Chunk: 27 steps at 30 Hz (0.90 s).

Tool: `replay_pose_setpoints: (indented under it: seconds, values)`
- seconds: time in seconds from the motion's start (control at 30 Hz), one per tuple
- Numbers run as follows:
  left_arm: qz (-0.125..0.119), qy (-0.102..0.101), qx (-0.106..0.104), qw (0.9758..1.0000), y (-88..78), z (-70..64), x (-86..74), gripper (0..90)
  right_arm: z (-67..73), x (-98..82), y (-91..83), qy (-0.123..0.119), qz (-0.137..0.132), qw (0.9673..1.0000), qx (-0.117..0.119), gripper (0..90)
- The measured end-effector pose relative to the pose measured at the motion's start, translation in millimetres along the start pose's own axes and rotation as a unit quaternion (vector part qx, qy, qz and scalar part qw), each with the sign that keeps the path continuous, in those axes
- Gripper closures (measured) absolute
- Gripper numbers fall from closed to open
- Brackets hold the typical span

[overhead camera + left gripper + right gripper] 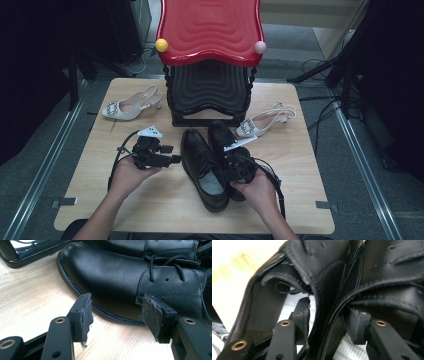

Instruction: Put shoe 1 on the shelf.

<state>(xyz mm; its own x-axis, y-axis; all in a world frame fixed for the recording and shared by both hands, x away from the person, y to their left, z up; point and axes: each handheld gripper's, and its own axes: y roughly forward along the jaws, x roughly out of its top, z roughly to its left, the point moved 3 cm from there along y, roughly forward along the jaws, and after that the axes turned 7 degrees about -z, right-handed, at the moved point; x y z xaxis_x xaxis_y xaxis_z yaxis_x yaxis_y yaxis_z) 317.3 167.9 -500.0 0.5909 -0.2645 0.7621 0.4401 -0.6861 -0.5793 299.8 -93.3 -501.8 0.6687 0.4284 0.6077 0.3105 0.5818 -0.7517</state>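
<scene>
Two black leather lace-up shoes stand side by side mid-table, the nearer (199,162) left of the farther (220,136). My left gripper (172,159) lies low on the wood just left of the nearer shoe. In the left gripper view its jaws (116,307) stand open and empty, a short way from that shoe's side (112,272). My right gripper (235,167) reaches down into the shoes' openings. In the right gripper view it (329,315) straddles the two adjoining collars, one jaw inside each shoe (262,302) (387,277), with the pads not clamping.
A red-topped rack (210,30) with a black lower tier (210,90) stands at the table's far edge, its base (25,255) close to the shoe toes. White heeled sandals lie at far left (131,105) and far right (265,121). Bare wood (100,190) lies front left.
</scene>
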Motion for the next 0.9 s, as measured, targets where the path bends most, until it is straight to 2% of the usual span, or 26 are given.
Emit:
replay_pose_setpoints:
  seconds: [0.13, 0.27, 0.37, 0.57, 0.7, 0.83, 0.9]
  values:
    - [0.001, 0.001, 0.002, 1.0, 0.3, 1.4, 1.0, 41.6, -0.7, 5.3, 5.2, 0.003, 0.019, 0.9998, -0.009, 61.2]
    - [0.0, 0.003, 0.004, 1.0, 0.5, 1.8, 2.5, 41.6, -1.5, 5.6, 8.1, 0.004, 0.026, 0.9995, -0.017, 63.6]
    - [-0.003, 0.003, 0.004, 1.0, -0.2, 1.6, 4.0, 41.6, -2.1, 5.6, 9.2, 0.003, 0.028, 0.9993, -0.026, 69.1]
    - [0.007, 0.001, 0.002, 1.0, -1.1, 6.5, 3.3, 39.4, -9.0, 7.3, 7.0, 0.035, 0.044, 0.9982, -0.017, 79.9]
    - [0.004, -0.002, 0.007, 1.0, -3.9, 10.0, 2.5, 39.1, -16.1, 6.9, 3.8, 0.035, 0.049, 0.9982, 0.0, 81.2]
    - [-0.004, -0.007, 0.011, 0.9999, -8.9, 14.3, 2.2, 39.0, -21.1, 6.0, -6.0, 0.018, 0.062, 0.9979, -0.005, 82.6]
    - [-0.008, -0.008, 0.015, 0.9998, -12.1, 16.2, 1.9, 38.9, -26.1, 5.8, -12.3, 0.023, 0.061, 0.9979, 0.003, 82.8]
